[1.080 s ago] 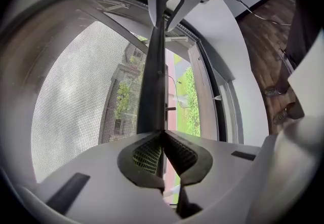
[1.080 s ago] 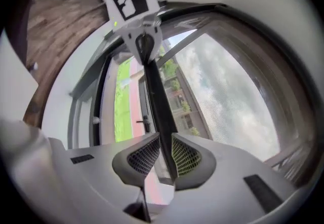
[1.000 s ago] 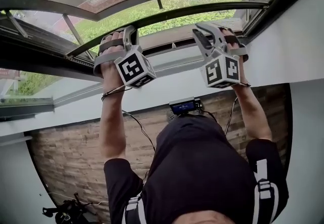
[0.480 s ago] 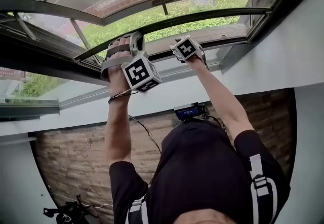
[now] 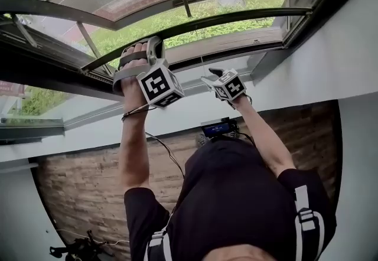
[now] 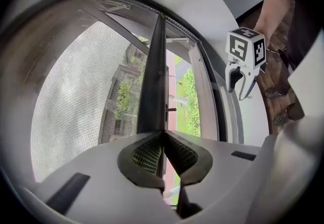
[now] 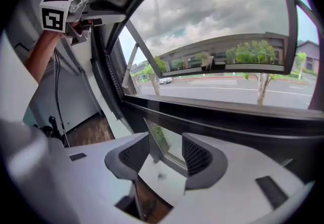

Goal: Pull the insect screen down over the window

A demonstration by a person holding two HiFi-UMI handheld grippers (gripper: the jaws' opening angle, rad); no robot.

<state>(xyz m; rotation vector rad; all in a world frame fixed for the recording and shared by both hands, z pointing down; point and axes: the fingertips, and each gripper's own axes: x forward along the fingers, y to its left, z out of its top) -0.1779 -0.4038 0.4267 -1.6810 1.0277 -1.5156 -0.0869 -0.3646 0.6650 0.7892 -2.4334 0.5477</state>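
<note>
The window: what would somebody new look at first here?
The grey mesh insect screen spreads across the window, with green grass showing outside beside it. The left tongs pinch the screen's dark bar, while the right tongs hang open nearby, holding nothing.

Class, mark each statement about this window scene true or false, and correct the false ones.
1. The left gripper is shut on the screen's bar. True.
2. The right gripper grips the bar too. False: its jaws stand apart and empty, off the bar.
3. The screen is fully pulled down. False: an open gap lies past the bar.
4. Grass shows through that gap. True.
</note>
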